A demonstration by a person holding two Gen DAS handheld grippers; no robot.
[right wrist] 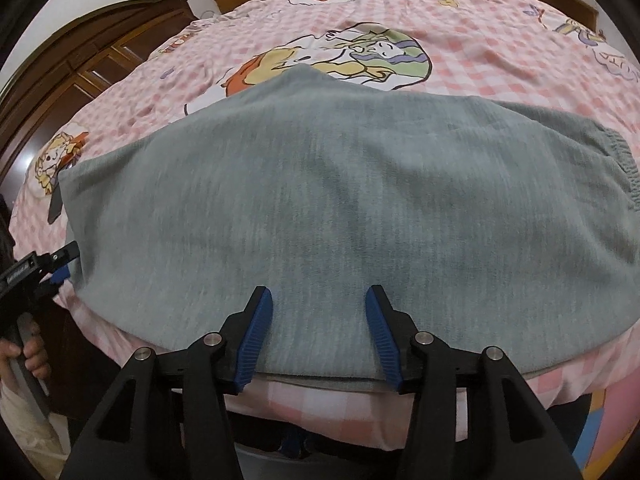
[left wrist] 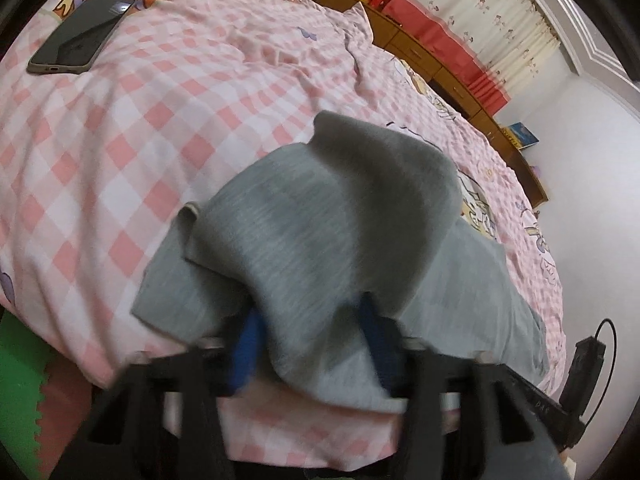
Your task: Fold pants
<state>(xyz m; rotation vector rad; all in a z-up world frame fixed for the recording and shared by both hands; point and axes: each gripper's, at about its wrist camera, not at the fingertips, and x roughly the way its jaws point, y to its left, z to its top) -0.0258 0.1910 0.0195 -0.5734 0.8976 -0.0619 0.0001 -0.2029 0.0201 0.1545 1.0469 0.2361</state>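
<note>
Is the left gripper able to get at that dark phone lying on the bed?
Probably not right now: the left gripper has grey pants fabric bunched between its fingers, and the dark phone lies far across the pink checked bedsheet.

Your left tongs [left wrist: 310, 344] look blurred, their blue pads set apart with cloth bunched between them. Your right tongs [right wrist: 319, 334] sit level and gape wide, pads apart. Your left hand [right wrist: 30, 354] wraps the left handle at the frame's edge.

Black tool [right wrist: 319, 330], ribbed blue pads [right wrist: 256, 340]
</note>
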